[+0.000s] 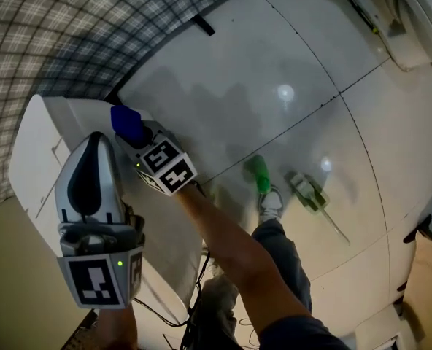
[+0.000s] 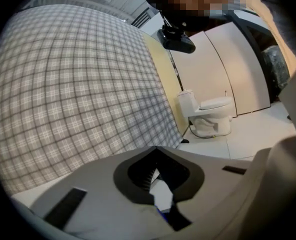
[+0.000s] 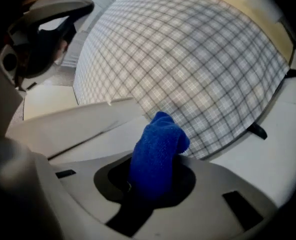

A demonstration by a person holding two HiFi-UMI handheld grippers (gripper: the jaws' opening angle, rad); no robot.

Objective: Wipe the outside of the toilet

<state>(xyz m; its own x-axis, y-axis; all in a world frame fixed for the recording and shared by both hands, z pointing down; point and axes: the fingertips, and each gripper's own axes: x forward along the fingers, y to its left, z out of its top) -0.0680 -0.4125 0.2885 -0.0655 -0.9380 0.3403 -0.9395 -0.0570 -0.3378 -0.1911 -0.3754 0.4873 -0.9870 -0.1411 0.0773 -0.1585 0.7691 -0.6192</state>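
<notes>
Toilet (image 2: pixel 211 117) (glossy) | right hand-held gripper (image 3: pixel 153 176) pinches fuzzy cloth (image 3: pixel 158 144) | left hand-held gripper (image 2: pixel 155 179) pressed together

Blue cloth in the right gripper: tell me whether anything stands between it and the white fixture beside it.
Nothing visible does. The blue cloth, clamped in the right gripper, sits right at the top edge of the white fixture, with no object between. The green object lies on the floor, well aside.

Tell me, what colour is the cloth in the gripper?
Bright blue cloth; right gripper view shows it best.
</notes>
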